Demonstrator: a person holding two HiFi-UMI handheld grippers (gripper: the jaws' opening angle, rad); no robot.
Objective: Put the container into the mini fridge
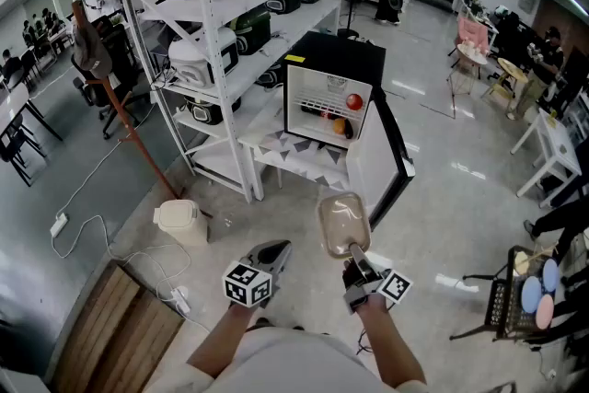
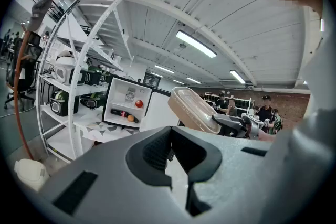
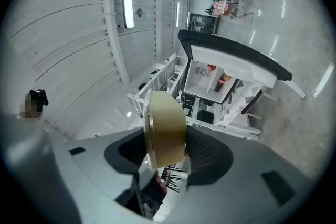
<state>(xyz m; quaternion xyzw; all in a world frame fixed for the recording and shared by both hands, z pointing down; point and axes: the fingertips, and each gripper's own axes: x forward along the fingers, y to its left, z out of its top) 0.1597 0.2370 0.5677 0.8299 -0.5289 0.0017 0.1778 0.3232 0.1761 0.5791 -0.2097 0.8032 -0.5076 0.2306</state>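
Note:
The black mini fridge (image 1: 324,60) stands on a low white table (image 1: 296,157) with its door (image 1: 391,163) swung open to the right. A red fruit, an orange one and a bottle lie inside. My right gripper (image 1: 355,257) is shut on the rim of a translucent beige lidded container (image 1: 343,222), holding it up in front of the fridge. The right gripper view shows the container (image 3: 165,128) edge-on between the pads, and the fridge (image 3: 220,75) beyond. My left gripper (image 1: 273,251) hangs beside it, jaws apart and empty. Its own view shows the container (image 2: 191,108) off to the right.
A white shelving rack (image 1: 221,41) with several rice cookers stands left of the fridge. A beige cooker (image 1: 179,221) and cables lie on the floor at left, by a wooden board (image 1: 110,327). A black cart (image 1: 515,299) with plates is at right. People stand far back.

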